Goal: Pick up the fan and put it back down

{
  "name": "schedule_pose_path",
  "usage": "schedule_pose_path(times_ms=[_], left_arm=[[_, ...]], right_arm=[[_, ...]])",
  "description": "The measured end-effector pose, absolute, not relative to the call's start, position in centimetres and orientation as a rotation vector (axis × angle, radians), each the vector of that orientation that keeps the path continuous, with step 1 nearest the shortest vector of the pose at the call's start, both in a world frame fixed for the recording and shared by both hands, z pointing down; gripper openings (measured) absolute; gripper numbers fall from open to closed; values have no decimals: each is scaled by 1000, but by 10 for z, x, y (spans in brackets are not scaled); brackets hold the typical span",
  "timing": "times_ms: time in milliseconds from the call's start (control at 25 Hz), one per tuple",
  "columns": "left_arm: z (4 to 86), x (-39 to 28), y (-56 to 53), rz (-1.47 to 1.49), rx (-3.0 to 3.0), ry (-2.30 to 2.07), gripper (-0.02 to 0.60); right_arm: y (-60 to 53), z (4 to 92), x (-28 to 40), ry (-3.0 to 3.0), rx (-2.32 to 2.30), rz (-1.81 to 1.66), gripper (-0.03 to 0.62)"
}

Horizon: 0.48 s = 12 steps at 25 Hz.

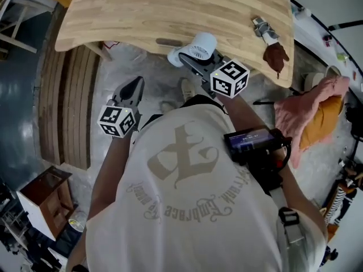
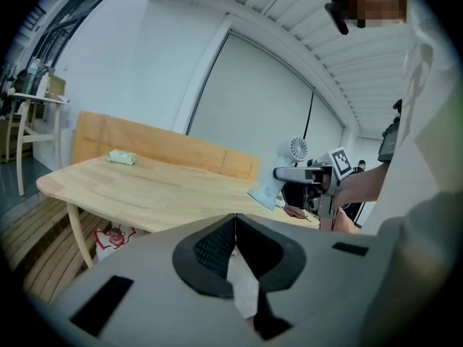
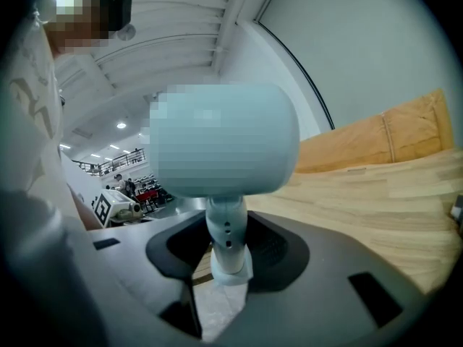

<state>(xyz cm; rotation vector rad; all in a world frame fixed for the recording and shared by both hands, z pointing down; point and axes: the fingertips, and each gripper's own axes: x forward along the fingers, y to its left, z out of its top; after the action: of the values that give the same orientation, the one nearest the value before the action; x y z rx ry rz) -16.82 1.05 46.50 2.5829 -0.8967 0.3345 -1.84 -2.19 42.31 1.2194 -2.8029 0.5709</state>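
**Fan held off the surface in the right hand-held gripper**

Item 1. Fan: small, white, with a round head on a short stem. It is in the air, clear of the surface, just at the near edge of it as the head view shows. No part of it rests on the wood.

Item 2. Right hand-held gripper: jaws closed on the fan's stem, one pad pressing on each side, with the fan's head above them. Its marker cube sits behind the jaws.

Item 3. Left hand-held gripper: jaws brought together with the tips touching and nothing between them. In the head view it is below the surface's edge, over the floor, well apart from the fan. Its marker cube is at the near end.

Item 4. Surface: a pale wooden top with rounded corners. A wooden board stands behind its far side in the left gripper view.

Item 5. Small green packet: lying on the far part of the surface.

Item 6. Brown object: on the surface's right end; its kind cannot be told. A small grey piece lies just beyond it.

Item 7. Pink cloth: off the surface, to the right.

Item 8. Small wooden cabinet: on the floor at lower left.
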Motion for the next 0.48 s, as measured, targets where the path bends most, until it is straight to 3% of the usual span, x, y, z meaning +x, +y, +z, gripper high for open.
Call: schedule_pose_path(times_ms=[480], left_arm=[[471, -153, 15, 336, 2612, -833, 11]], right_arm=[[-7, 429, 2, -2790, 1319, 604, 152]])
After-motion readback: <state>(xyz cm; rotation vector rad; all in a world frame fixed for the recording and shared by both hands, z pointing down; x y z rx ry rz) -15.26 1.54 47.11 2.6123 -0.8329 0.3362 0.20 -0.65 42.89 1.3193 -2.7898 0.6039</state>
